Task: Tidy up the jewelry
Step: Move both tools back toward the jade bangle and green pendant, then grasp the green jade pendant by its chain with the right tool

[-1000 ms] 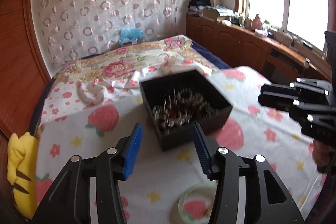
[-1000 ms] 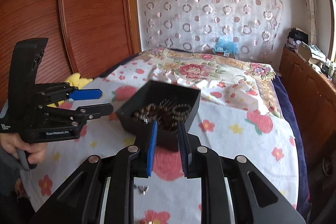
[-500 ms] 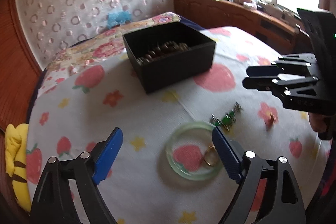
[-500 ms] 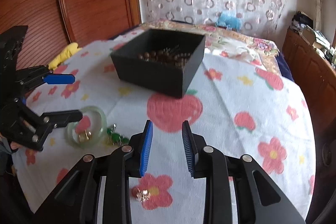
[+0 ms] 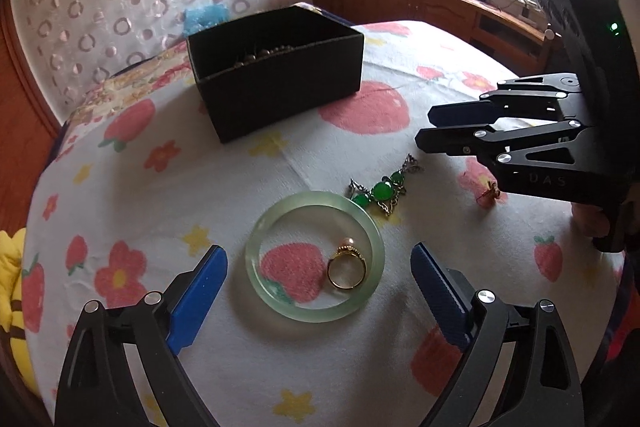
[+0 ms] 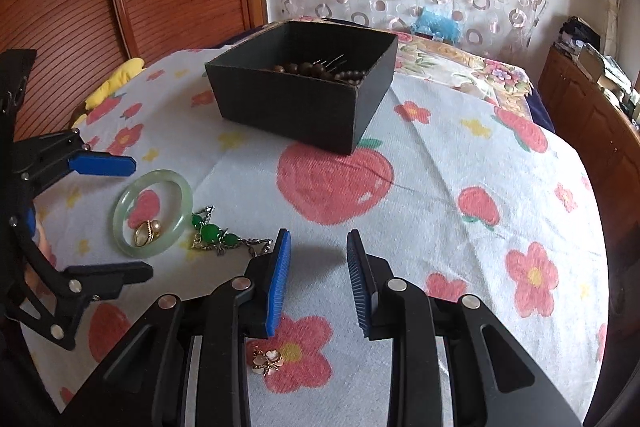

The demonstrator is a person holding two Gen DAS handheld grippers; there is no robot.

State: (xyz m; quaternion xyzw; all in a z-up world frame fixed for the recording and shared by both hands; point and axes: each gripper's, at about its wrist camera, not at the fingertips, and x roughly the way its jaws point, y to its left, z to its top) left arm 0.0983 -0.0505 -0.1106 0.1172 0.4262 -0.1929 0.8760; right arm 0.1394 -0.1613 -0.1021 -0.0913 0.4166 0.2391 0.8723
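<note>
Most of what lies in the black box (image 6: 304, 99) stays behind its near wall; only the tops of brown beads (image 6: 316, 70) and a few thin pins show, too small to count. The person's hand (image 5: 592, 223) behind the right gripper (image 5: 432, 127) is mostly hidden. The yellow plush (image 5: 12, 267), left of the left gripper, is cut off by the frame edge.

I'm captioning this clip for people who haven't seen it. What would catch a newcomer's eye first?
Probably the pale green bangle lying flat on the strawberry-print cloth, with a gold ring inside its circle and the left gripper opening wide around it. Just beyond it lies a green-stone pendant, and farther back stands a black box holding dark beads.
</note>
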